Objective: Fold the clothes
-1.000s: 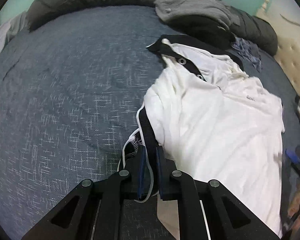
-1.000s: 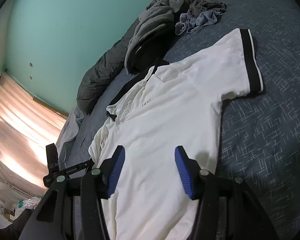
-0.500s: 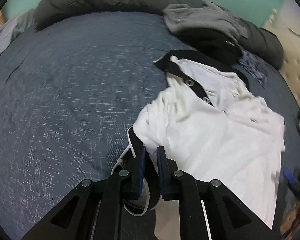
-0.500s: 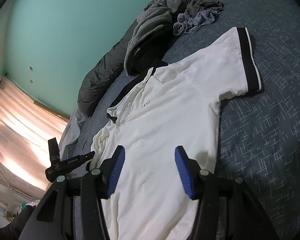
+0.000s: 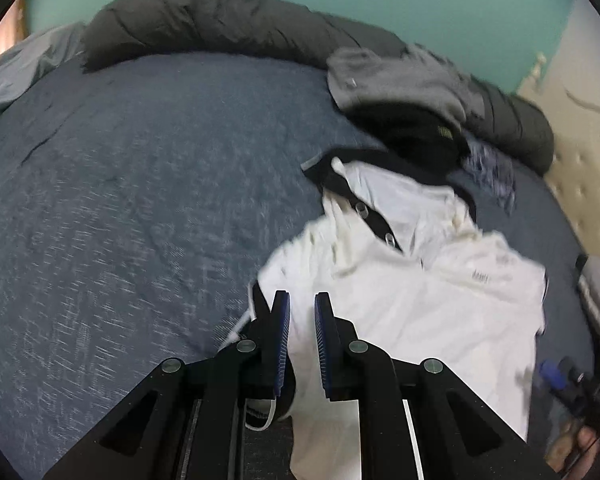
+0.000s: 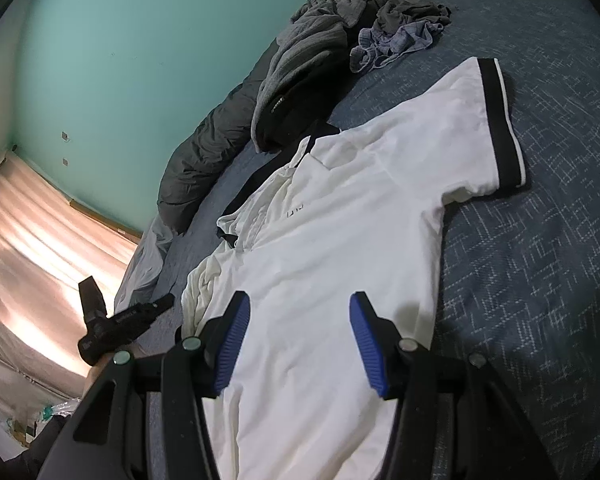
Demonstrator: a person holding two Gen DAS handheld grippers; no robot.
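Two grippers hang over a white polo spread on the blue bed. On the left gripper the jaws stand slightly apart with nothing between them, above the bunched sleeve, whose black cuff shows just beside the left finger. On the right gripper the jaws are spread wide over the shirt's lower body. Its other sleeve lies flat. Grey clothes are heaped beyond the collar.

The bed carries a white shirt spread flat. Beyond the shirt's collar lie a grey garment, a crumpled blue cloth and a dark rolled duvet.
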